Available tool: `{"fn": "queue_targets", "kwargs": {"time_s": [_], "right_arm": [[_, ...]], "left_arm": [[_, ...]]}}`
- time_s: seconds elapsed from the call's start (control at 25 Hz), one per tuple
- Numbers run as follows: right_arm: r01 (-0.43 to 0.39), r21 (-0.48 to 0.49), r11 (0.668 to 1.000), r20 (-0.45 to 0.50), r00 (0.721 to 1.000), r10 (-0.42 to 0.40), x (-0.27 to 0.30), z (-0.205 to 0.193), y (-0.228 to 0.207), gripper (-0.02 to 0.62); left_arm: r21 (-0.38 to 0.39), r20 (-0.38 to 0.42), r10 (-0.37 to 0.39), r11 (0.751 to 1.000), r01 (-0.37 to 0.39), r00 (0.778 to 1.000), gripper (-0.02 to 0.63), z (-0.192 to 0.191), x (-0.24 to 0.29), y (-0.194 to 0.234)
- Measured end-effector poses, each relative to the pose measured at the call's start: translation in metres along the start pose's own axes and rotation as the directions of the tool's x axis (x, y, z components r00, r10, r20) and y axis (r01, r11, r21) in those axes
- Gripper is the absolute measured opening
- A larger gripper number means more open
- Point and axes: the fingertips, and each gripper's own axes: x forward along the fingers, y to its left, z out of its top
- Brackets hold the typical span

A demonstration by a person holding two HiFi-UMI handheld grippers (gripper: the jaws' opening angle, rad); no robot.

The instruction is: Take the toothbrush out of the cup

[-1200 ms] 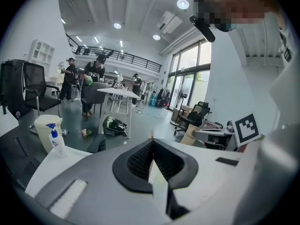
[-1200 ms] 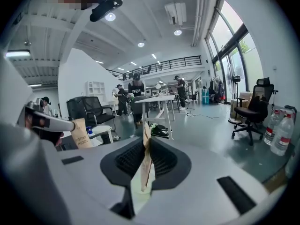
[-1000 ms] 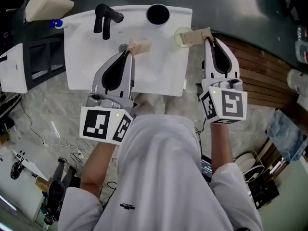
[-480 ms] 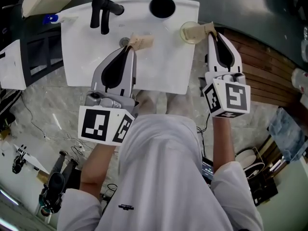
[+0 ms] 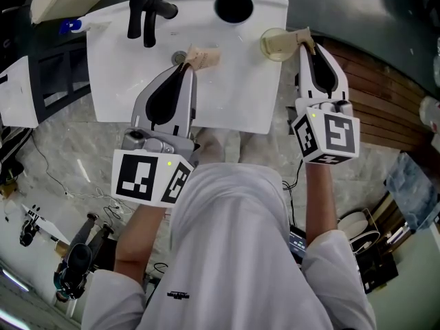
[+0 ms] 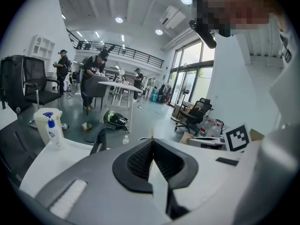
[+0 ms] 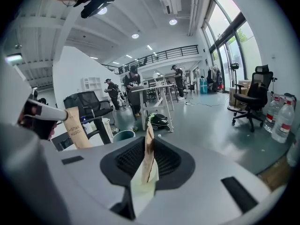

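Clamping a paper-wrapped toothbrush (image 5: 289,41) at the cup (image 5: 264,47): right gripper (image 5: 304,37); left gripper (image 5: 187,59) pinches another packet (image 5: 203,56).

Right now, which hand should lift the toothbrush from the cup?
Right. The right gripper is shut on the toothbrush at the cup; the left gripper holds another packet over the sink.

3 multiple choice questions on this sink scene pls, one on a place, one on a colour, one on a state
1. Where is the black round cup? A on the white sink, at its back rim B on the floor C on a chair
2. The curved tap is: A silver B black C red
3. The right gripper is: A open B out of view C shut on a tan paper packet

A: it stands on the rim beside the tap. B: the tap is black. C: its jaws pinch the packet.
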Motion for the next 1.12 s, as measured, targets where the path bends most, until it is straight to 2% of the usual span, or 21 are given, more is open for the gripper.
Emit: {"fn": "queue_targets", "kwargs": {"time_s": [0.16,0.32,0.56,1.0,1.04,1.12], "right_arm": [[0.013,0.011,1.0,-0.005,1.0,-0.013,-0.003,-0.001,-0.006,0.035],[0.02,0.021,1.0,-0.005,1.0,-0.02,-0.005,0.001,-0.008,0.094],[0.045,0.023,0.999,0.015,0.999,-0.045,-0.014,0.013,-0.011,0.117],[0.053,0.004,0.999,0.082,0.995,-0.053,-0.049,0.056,-0.002,0.114],[0.052,-0.002,0.999,0.085,0.995,-0.052,-0.053,0.059,0.001,0.108],[0.051,-0.015,0.999,0.093,0.994,-0.049,-0.062,0.066,0.006,0.053]], "left_arm": [[0.008,0.004,-0.009,1.0,0.009,1.0,0.006,0.003,0.001,-0.004],[0.015,0.014,-0.018,1.0,0.017,1.0,0.006,0.009,0.0,-0.006],[0.026,0.033,-0.025,0.999,0.024,0.999,0.006,0.019,-0.005,-0.008],[0.036,0.083,-0.044,0.999,0.041,0.996,0.006,0.043,-0.029,-0.017],[0.038,0.088,-0.046,0.998,0.043,0.995,0.006,0.045,-0.032,-0.018],[0.041,0.099,-0.049,0.998,0.045,0.994,0.006,0.05,-0.038,-0.02]]}}
